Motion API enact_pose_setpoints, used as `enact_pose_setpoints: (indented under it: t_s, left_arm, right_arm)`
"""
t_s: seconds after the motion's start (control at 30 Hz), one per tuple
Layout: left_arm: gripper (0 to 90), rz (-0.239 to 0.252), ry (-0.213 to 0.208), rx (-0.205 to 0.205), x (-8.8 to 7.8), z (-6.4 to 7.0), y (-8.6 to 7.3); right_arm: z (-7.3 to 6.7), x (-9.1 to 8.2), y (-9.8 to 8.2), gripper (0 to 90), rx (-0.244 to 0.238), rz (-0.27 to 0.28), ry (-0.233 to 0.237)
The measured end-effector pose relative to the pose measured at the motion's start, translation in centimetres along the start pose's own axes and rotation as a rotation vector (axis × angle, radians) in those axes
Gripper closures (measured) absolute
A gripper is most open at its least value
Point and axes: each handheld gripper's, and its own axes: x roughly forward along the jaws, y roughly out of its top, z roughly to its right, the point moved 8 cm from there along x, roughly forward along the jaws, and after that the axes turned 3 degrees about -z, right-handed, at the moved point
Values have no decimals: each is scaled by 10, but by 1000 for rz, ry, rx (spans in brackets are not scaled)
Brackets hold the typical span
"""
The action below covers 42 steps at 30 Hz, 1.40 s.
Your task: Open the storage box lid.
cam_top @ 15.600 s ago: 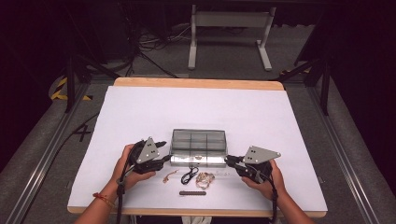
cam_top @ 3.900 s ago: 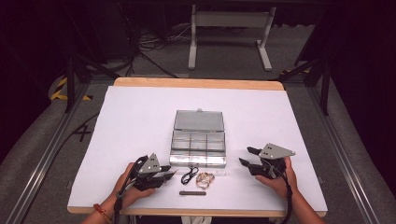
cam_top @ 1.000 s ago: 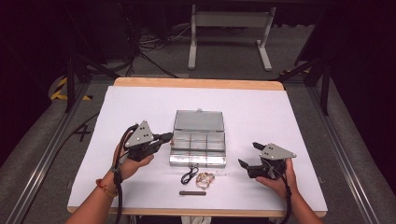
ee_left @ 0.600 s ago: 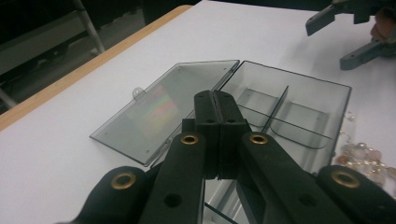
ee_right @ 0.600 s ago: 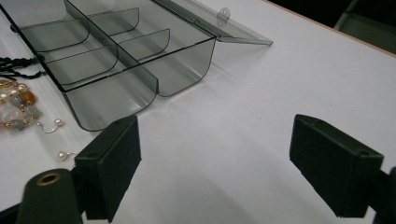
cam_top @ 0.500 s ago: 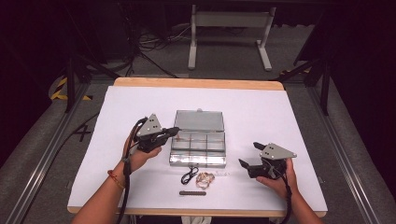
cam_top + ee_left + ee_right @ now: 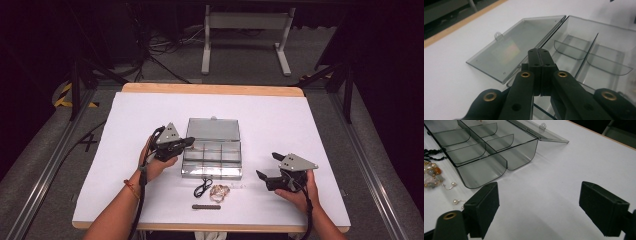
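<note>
L gripper (image 7: 187,142) jaws fully shut, holding nothing, tips at the left edge of the clear organizer box (image 7: 212,155), whose lid (image 7: 516,47) is already flipped open flat behind it. R gripper (image 7: 265,172) jaws wide apart, empty, right of the box. Compartments look empty; black cord (image 7: 202,188), bead bracelet (image 7: 219,192), dark bar (image 7: 206,206) lie just in front of the box, so sorting prob all left to do.

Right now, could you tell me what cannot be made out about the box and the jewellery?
- Near corner of the clear box: left gripper view, hidden behind the left gripper.
- Bead bracelet: right gripper view, cut off by the left edge.
- Earrings: high view, too small to make out.
- Dark bar: high view, too small to identify.
</note>
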Motion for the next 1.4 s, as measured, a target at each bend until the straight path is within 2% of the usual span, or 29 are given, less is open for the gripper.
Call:
enact_pose_setpoints:
  t_s: [0.3, 0.7, 1.27, 1.4]
  left_arm:
    - [897, -42, -3, 21, 13, 2, -9]
    - [896, -90, -10, 38, 22, 4, -17]
    - [850, -102, -11, 47, 23, 6, -19]
    - [804, -95, 10, 41, 21, 4, -18]
  right_arm:
    - [0, 0, 0, 171, -7, 2, -10]
    - [0, -1, 0, 170, -7, 2, -10]
    - [1, -1, 0, 171, -15, -6, -13]
    - [0, -2, 0, 171, -18, -6, -14]
